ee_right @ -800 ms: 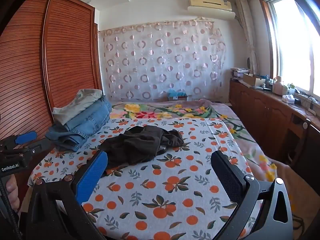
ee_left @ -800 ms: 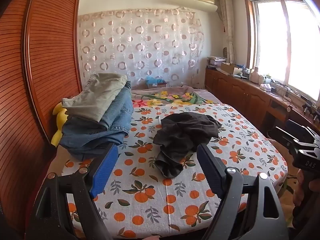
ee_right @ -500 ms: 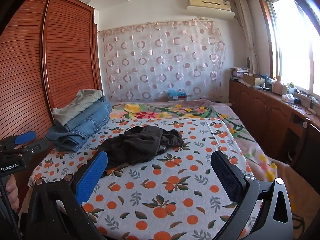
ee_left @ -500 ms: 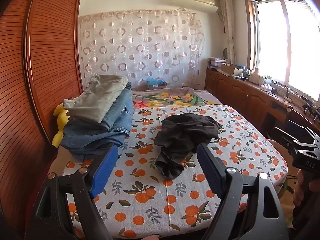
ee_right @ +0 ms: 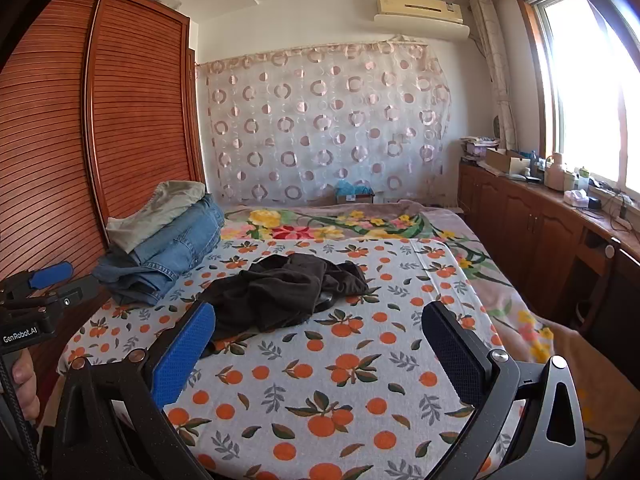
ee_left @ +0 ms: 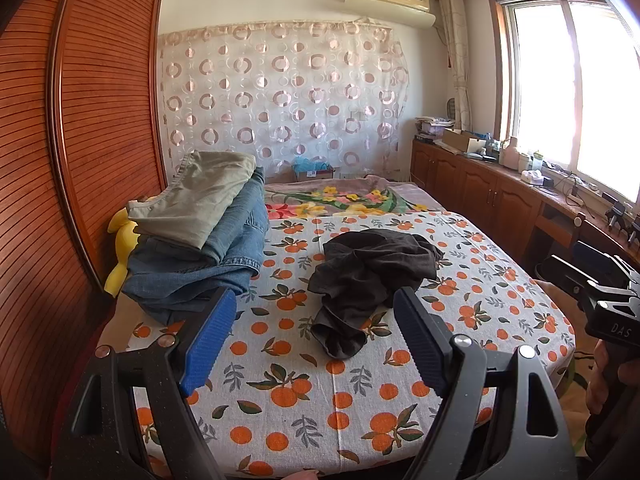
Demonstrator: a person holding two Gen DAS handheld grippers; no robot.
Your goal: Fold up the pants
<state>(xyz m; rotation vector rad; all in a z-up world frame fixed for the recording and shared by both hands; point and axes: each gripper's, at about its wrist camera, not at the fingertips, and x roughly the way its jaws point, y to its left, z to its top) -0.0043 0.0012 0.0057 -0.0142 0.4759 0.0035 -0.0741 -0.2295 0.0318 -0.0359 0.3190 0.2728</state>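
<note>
Bedroom w/ a bed [ee_left: 400, 432] wearing an orange-print sheet, sunlight coming in thru the window [ee_left: 568, 72] on the right. Left gripper [ee_left: 314, 344] is hanging over the near edge of the bed, blue pads spread wide apart, nothing btwn them. Right gripper [ee_right: 320, 350] is doing the same, jaws gaping, empty; its body is also showing at the right edge of the left cam. The black pants [ee_left: 368, 276] are lying crumpled in a heap mid-bed, just past both grippers, not touching either. Further back on the left, a stack of folded jeans [ee_left: 208, 264] w/ khaki pants [ee_left: 196, 196] on top is sitting by the wood wardrobe [ee_left: 100, 120]. Circle-print curtain [ee_left: 280, 96] is hanging behind.
</note>
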